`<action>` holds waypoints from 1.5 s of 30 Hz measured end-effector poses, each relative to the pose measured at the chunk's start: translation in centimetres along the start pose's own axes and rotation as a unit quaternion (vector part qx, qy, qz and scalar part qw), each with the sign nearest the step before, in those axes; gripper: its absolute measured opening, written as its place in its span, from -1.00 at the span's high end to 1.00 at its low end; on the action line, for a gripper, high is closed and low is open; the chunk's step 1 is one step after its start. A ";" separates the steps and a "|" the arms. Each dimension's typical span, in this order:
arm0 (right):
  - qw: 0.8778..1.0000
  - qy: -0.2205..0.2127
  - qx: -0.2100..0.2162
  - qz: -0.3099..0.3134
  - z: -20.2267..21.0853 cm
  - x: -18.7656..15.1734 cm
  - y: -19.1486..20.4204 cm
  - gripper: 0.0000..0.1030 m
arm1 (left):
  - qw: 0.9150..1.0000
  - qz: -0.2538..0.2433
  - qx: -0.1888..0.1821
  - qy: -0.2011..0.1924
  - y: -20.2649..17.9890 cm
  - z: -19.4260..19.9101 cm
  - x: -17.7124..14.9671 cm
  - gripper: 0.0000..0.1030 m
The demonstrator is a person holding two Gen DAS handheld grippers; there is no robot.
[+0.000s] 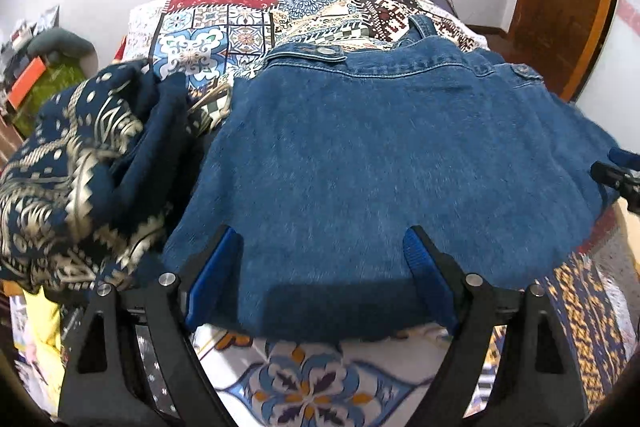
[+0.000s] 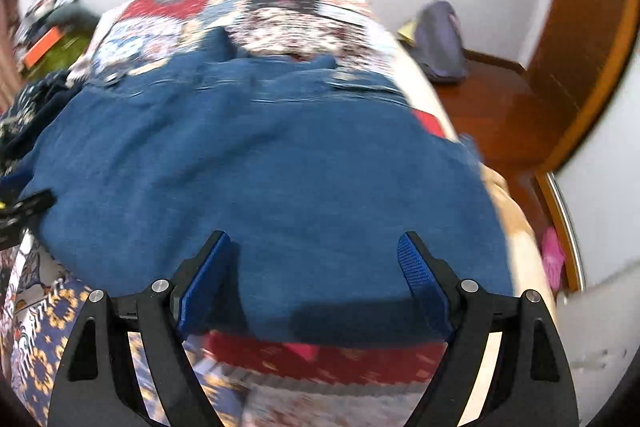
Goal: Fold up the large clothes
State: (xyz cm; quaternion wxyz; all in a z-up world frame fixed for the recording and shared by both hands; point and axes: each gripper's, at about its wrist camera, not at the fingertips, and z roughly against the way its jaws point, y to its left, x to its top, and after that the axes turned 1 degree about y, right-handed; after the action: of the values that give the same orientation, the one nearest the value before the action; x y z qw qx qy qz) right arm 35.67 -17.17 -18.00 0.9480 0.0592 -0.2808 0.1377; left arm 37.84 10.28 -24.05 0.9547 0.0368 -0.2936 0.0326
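Observation:
A blue denim garment (image 1: pixel 380 167) lies spread flat on the patchwork bedspread (image 1: pixel 240 23), its seamed edge with buttoned tabs at the far side. My left gripper (image 1: pixel 320 247) is open, its blue pads over the garment's near edge, holding nothing. In the right wrist view the same denim garment (image 2: pixel 260 179) fills the middle of the bed. My right gripper (image 2: pixel 316 251) is open over its near right edge and empty. Each gripper's black tip shows at the edge of the other's view.
A crumpled navy cloth with cream pattern (image 1: pixel 80 167) lies on the bed left of the denim. A cluttered shelf (image 1: pixel 36 67) stands at far left. A wooden nightstand (image 2: pixel 492 107) with a grey bag (image 2: pixel 438 43) stands right of the bed, beside a wooden door (image 2: pixel 592 27).

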 end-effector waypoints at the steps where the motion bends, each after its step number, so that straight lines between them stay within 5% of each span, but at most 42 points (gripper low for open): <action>1: 1.000 0.001 -0.006 -0.012 0.3 -0.2 -1.0 -0.61 | 1.000 0.004 0.002 0.001 0.1 0.4 -0.1 -0.65; 6: 0.999 0.001 -0.026 -0.040 2.4 -1.4 -3.0 -0.61 | 0.999 0.033 0.035 -0.001 0.8 2.5 -1.4 -0.65; 11: 0.999 -0.003 -0.013 -0.044 3.6 -1.8 -3.0 -0.61 | 0.993 0.114 -0.009 0.023 3.3 3.4 -3.5 -0.65; 16: 0.999 -0.016 0.001 -0.034 4.5 -2.0 -2.2 -0.62 | 0.972 0.202 -0.106 0.049 4.7 2.8 -5.3 -0.65; 20: 0.999 -0.016 0.012 -0.026 4.3 -2.0 -1.5 -0.61 | 0.948 0.257 -0.181 0.057 5.1 1.2 -5.8 -0.65; 25: 1.000 -0.015 0.013 -0.017 3.8 -2.3 -1.0 -0.62 | 0.931 0.301 -0.199 0.055 5.5 -0.9 -4.8 -0.65; 32: 1.000 -0.001 0.001 -0.017 1.8 -2.5 -1.1 -0.62 | 0.929 0.318 -0.185 0.044 5.2 -3.1 -2.2 -0.65; 35: 1.000 -0.002 -0.005 -0.019 1.4 -2.5 -1.1 -0.62 | 0.939 0.315 -0.138 0.027 4.8 -4.0 -1.6 -0.51; 41: 1.000 -0.008 -0.007 -0.018 2.3 -2.8 -0.7 -0.62 | 0.943 0.321 -0.083 0.015 3.5 -3.1 0.4 0.07; 45: 1.000 -0.013 -0.007 -0.009 3.5 -2.4 -0.4 -0.62 | 0.962 0.262 -0.075 -0.015 2.2 0.1 3.4 0.43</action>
State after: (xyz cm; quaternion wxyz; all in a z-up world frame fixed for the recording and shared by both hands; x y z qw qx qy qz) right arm 32.01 -18.80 -16.40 0.9459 0.0564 -0.2933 0.1267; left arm 40.40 12.57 -21.95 0.9082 -0.1122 -0.3092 0.2589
